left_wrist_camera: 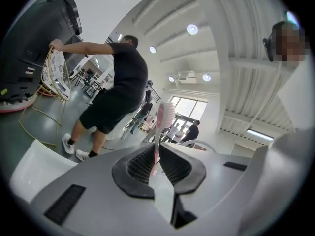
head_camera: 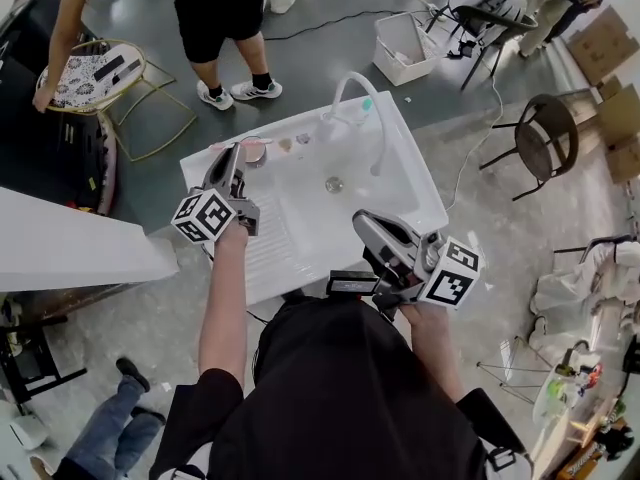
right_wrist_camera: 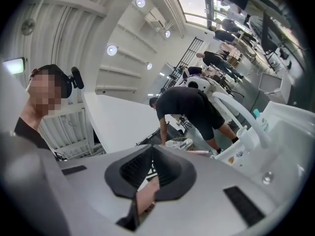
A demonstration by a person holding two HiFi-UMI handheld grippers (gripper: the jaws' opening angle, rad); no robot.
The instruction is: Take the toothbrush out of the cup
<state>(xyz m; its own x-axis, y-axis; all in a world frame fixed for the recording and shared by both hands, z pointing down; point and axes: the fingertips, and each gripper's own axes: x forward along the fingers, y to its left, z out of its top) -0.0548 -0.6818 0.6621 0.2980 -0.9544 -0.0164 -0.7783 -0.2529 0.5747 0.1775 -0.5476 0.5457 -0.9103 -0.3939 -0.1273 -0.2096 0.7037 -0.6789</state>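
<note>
My left gripper (head_camera: 229, 158) (left_wrist_camera: 156, 154) is shut on a pink toothbrush (left_wrist_camera: 160, 124). The handle is pinched between the pads and the bristle head stands up above the jaws. This gripper hovers over the back left corner of the white sink unit (head_camera: 400, 183), close beside a small pinkish cup (head_camera: 255, 154) on the sink's rim. My right gripper (head_camera: 360, 222) (right_wrist_camera: 151, 168) is shut with nothing between its jaws. It hangs over the sink's front right edge, pointing towards the basin.
A white curved faucet (head_camera: 352, 88) arches over the basin, whose drain (head_camera: 334, 183) lies in the middle. A person in black shorts (head_camera: 225, 28) stands behind the sink. A gold wire chair (head_camera: 95, 73) is at the back left, a white bin (head_camera: 405, 46) and chairs at the back right.
</note>
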